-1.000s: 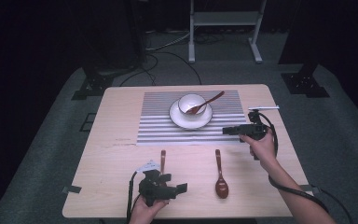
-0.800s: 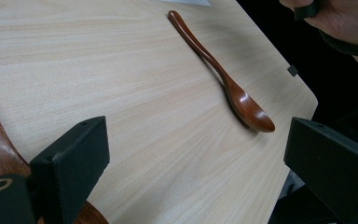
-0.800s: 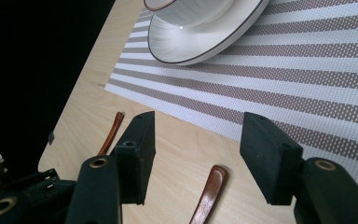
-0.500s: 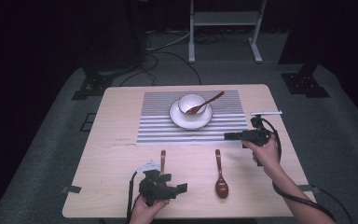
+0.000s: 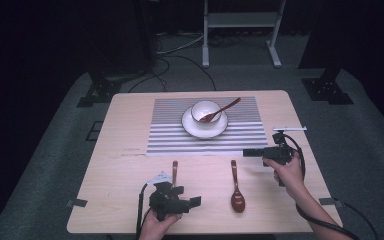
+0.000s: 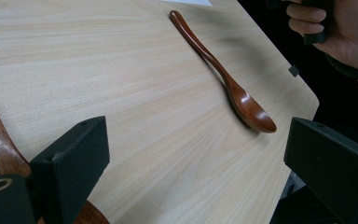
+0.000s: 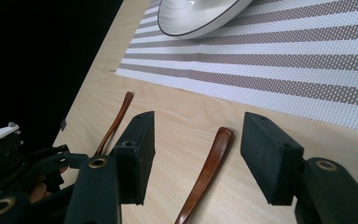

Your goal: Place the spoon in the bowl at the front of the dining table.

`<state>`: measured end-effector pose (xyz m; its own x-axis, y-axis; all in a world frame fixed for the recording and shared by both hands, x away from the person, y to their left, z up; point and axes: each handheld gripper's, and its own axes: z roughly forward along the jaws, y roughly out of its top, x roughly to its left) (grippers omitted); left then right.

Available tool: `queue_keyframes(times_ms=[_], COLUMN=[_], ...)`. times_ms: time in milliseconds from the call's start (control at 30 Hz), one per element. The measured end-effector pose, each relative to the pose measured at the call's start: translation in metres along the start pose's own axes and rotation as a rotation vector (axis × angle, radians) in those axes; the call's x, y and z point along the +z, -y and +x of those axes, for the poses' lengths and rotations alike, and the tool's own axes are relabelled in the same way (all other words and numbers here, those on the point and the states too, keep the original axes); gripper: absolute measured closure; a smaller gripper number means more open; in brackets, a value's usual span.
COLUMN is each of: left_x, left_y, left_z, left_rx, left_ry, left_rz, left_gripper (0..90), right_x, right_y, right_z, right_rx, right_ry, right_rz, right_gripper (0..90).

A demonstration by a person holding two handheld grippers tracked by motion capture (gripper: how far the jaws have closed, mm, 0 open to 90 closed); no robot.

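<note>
While my left hand-held gripper sits low at the near edge of the surface, its jaws stand wide apart with nothing between them. One brown spoon lies just beside it, partly under it. My right hand-held gripper hovers at the right side, pointing left, jaws wide too and gripping nothing. A second spoon lies between my two hands, bowl end toward me; in the right gripper view its handle runs up between the jaws. Farther back, a striped mat carries a white plate with a bowl and a third spoon leaning in it.
</note>
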<state>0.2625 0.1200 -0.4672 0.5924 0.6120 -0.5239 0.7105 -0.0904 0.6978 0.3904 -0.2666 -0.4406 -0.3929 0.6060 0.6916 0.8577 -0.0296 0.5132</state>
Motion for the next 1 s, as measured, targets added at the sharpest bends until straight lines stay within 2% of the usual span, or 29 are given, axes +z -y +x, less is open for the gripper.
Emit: queue_keyframes(times_ms=[500,1000], left_x=[0.001,0.002], left_y=[0.000,0.001], left_z=[-0.001,-0.001], left_rx=[0.003,0.004], left_ry=[0.001,-0.001], left_rz=[0.001,0.002], left_gripper=[5.6,5.6], right_x=[-0.006,-0.009], right_y=[0.024,0.053], right_z=[-0.009,-0.006], right_rx=[0.018,0.009], right_ry=[-0.026,-0.058], right_rz=[-0.012,-0.018], right_gripper=[43.1,42.6])
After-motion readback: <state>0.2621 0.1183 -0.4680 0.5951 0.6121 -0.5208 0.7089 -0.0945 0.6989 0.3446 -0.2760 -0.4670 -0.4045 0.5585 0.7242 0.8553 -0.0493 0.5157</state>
